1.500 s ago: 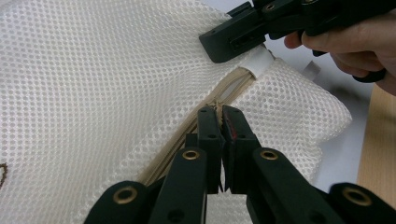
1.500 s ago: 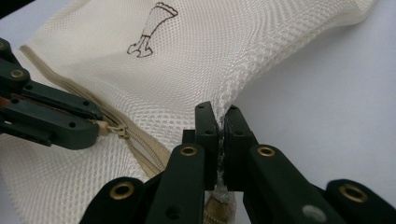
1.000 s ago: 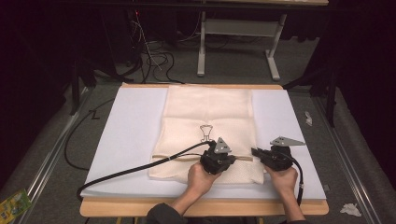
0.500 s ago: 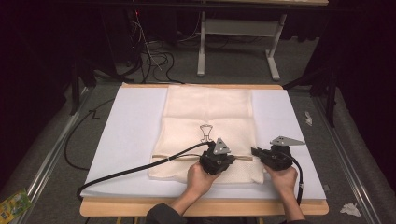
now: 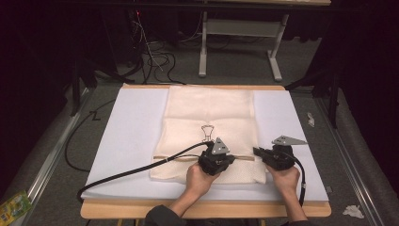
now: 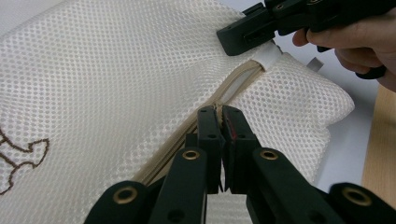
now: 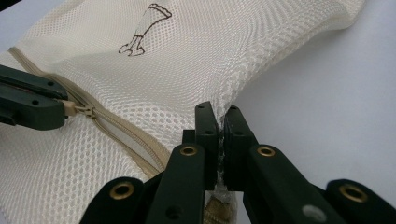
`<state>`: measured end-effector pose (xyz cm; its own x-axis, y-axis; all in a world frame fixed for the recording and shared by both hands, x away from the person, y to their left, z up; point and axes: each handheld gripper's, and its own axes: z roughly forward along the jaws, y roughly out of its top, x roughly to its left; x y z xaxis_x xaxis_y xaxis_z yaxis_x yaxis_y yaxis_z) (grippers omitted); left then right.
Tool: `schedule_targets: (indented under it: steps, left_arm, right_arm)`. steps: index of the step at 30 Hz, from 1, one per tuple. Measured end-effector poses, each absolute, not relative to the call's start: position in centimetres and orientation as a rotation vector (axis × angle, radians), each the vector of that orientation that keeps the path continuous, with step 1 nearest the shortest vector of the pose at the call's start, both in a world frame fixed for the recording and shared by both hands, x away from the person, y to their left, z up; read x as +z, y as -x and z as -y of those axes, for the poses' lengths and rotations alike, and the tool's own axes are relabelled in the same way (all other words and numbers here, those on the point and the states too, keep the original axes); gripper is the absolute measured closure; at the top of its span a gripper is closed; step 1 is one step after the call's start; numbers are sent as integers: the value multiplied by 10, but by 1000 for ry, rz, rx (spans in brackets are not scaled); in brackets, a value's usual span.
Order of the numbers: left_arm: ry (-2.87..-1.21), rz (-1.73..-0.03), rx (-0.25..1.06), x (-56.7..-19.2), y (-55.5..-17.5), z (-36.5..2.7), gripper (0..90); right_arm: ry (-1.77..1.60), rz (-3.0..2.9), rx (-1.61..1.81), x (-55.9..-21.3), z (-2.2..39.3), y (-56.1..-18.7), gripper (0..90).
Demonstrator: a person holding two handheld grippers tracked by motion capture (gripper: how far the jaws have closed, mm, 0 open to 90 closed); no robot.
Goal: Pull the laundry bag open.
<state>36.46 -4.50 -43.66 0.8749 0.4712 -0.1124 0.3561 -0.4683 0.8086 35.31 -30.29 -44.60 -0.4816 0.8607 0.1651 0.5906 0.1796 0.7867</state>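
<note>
A cream mesh laundry bag lies flat on a white sheet, with a brown outline drawing on it and a beige zipper across its near part. My left gripper is shut on the zipper pull, which in the left gripper view is pinched between the jaw tips of my left gripper. My right gripper is shut on the bag's right edge at the zipper's end. In the right gripper view the mesh edge rises out of the shut jaws of my right gripper.
The sheet covers a wooden table whose front edge shows below the hands. The left gripper's cable trails left across the sheet. Beyond the table are a metal frame's legs and floor cables. Crumpled paper lies on the floor.
</note>
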Motion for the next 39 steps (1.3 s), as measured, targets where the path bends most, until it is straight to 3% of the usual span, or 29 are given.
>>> schedule_targets:
  steps: [39]
  left_arm:
    - [-2072,-630,166,-434,-365,15,872]
  right_arm:
    - [-1390,-2146,1193,-451,301,-356,881]
